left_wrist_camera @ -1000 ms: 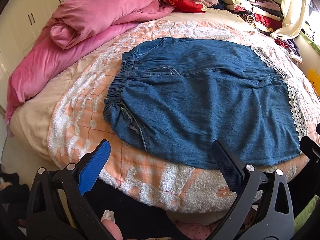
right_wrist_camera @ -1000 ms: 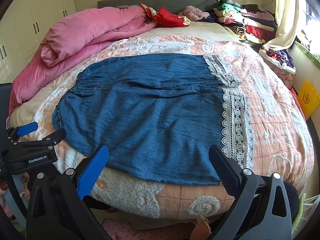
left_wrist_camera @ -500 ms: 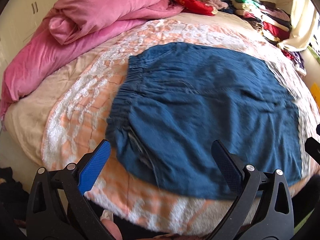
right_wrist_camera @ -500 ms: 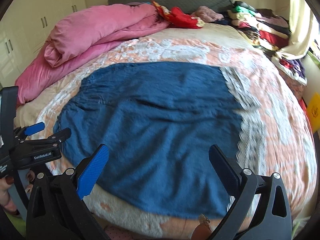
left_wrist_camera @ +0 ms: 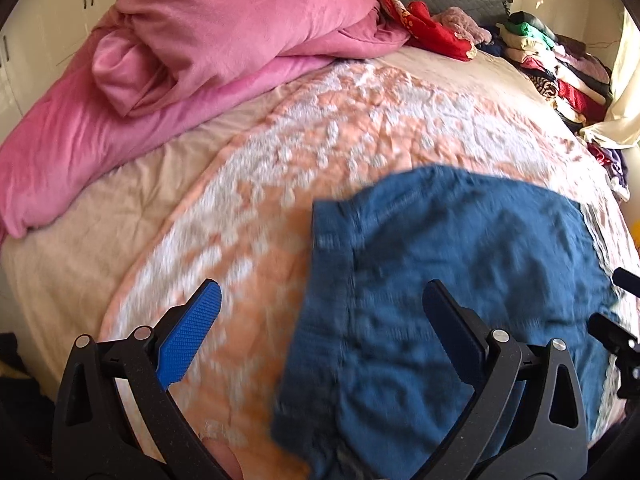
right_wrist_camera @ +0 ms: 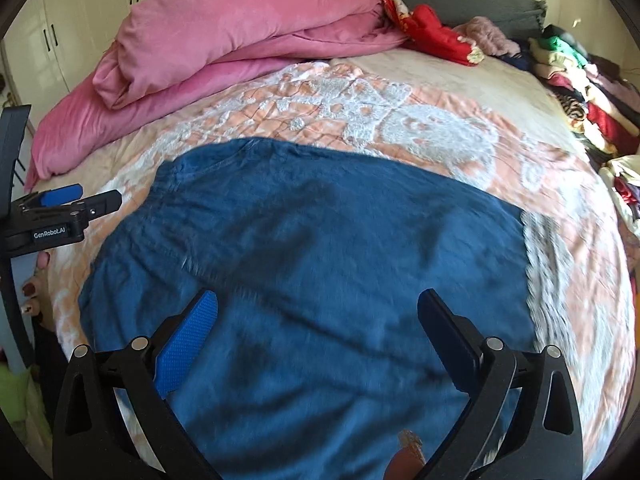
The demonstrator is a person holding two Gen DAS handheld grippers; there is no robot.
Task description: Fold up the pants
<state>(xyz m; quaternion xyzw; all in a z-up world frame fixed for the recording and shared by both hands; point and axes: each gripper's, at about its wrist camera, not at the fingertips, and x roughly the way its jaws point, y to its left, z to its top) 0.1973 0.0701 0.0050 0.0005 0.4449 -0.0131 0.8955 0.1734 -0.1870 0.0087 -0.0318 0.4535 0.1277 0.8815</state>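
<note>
Blue denim pants (right_wrist_camera: 312, 264) with white lace hems lie flat on the bed, waistband to the left. In the left wrist view the pants (left_wrist_camera: 460, 272) fill the lower right, blurred. My left gripper (left_wrist_camera: 320, 320) is open and empty, above the waistband edge; it also shows from the side in the right wrist view (right_wrist_camera: 60, 216). My right gripper (right_wrist_camera: 318, 324) is open and empty over the middle of the pants, and its tip shows at the right edge of the left wrist view (left_wrist_camera: 616, 328).
A peach and white quilt (right_wrist_camera: 400, 120) covers the bed. A pink duvet (right_wrist_camera: 240, 32) is heaped at the back left. A red garment (right_wrist_camera: 436, 36) lies by the headboard. Stacked folded clothes (right_wrist_camera: 580, 80) line the right side. White cupboards (right_wrist_camera: 80, 8) stand at the left.
Both grippers have moved forward and lower over the bed. The pants now fill more of both views. Both stay open and empty.
</note>
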